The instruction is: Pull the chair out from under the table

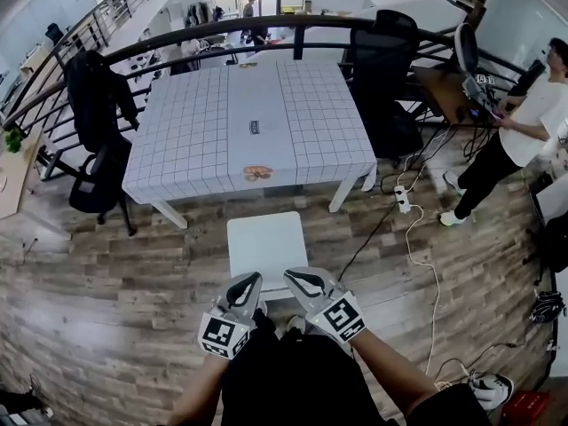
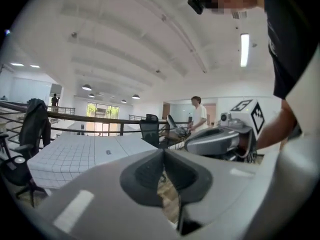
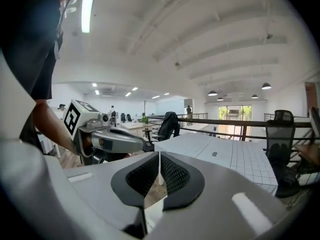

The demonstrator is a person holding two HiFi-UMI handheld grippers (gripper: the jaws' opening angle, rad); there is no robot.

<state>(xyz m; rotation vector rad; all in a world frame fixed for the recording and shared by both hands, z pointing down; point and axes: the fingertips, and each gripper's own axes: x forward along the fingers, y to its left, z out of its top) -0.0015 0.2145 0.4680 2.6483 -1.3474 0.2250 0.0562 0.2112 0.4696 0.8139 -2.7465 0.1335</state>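
Head view | left claw and right claw both closed, empty | chair just ahead of them, clear of table beyond | pull-out looks done

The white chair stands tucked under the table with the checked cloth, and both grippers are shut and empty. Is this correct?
Not quite. The white chair is not under the table. The head view shows it out on the wooden floor, in front of the table, between it and the grippers. The left gripper and right gripper are indeed shut and empty.
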